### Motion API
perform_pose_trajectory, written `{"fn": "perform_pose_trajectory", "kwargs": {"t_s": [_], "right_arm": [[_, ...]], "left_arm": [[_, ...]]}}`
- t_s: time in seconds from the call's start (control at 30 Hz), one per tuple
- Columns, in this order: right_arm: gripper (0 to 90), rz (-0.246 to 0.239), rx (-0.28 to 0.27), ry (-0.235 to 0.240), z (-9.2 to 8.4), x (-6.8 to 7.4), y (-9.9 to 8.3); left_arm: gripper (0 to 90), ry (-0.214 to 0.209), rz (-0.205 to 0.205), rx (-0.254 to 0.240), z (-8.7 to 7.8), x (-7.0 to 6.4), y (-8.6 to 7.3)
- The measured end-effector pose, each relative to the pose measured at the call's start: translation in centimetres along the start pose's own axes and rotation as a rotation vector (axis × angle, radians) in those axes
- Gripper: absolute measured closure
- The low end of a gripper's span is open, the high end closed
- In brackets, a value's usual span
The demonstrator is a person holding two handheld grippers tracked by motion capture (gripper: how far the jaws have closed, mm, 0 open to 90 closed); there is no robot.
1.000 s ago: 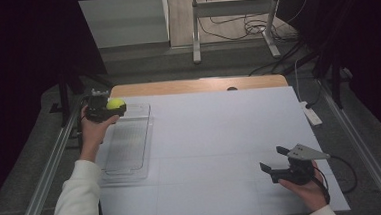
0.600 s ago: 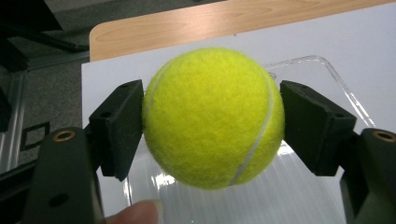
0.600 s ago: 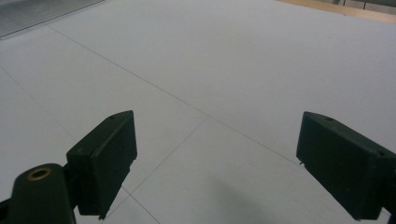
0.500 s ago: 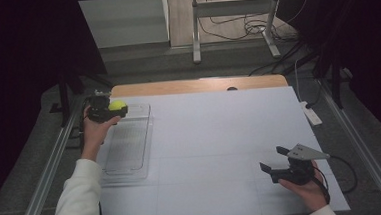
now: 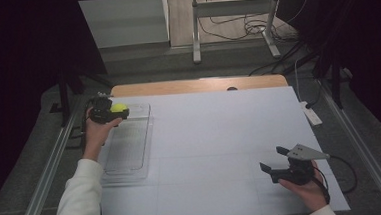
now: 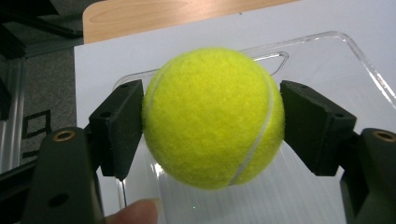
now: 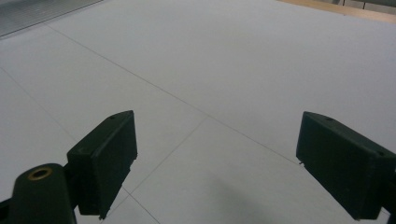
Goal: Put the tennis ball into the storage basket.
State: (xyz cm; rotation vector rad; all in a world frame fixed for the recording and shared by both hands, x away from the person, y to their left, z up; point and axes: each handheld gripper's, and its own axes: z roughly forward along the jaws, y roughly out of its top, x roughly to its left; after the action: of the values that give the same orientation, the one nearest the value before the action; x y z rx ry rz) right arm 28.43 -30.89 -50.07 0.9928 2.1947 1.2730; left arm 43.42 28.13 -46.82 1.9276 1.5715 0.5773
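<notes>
Left gripper [image 6: 212, 116] clamps a tennis ball [image 6: 214, 116], seemingly little moved, above a clear tray [image 5: 130, 141]; right gripper [image 7: 217, 163] idles, jaws apart.

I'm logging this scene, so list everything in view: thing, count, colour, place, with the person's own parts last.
tennis ball: one, yellow-green, clamped between the left gripper's jaws above the far end of the tray
tray: one, clear plastic, left side of the table
table: one, white top with a wooden strip at the far edge
white block: one, at the table's right edge
metal stand: one, grey, on the floor beyond the table
left gripper: one, black, far left
right gripper: one, black, jaws apart, near right
sleeve: white, on the left arm
</notes>
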Motion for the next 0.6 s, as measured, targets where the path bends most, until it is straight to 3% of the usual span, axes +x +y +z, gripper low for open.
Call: {"fn": "perform_pose_trajectory", "kwargs": {"t_s": [0.6], "right_arm": [[13.0, -0.001, 0.003, 0.000, 0.0, 0.0, 0.0]], "left_arm": [[26.5, 0.007, 0.022, 0.058, 1.1, -0.3, -0.2]]}}
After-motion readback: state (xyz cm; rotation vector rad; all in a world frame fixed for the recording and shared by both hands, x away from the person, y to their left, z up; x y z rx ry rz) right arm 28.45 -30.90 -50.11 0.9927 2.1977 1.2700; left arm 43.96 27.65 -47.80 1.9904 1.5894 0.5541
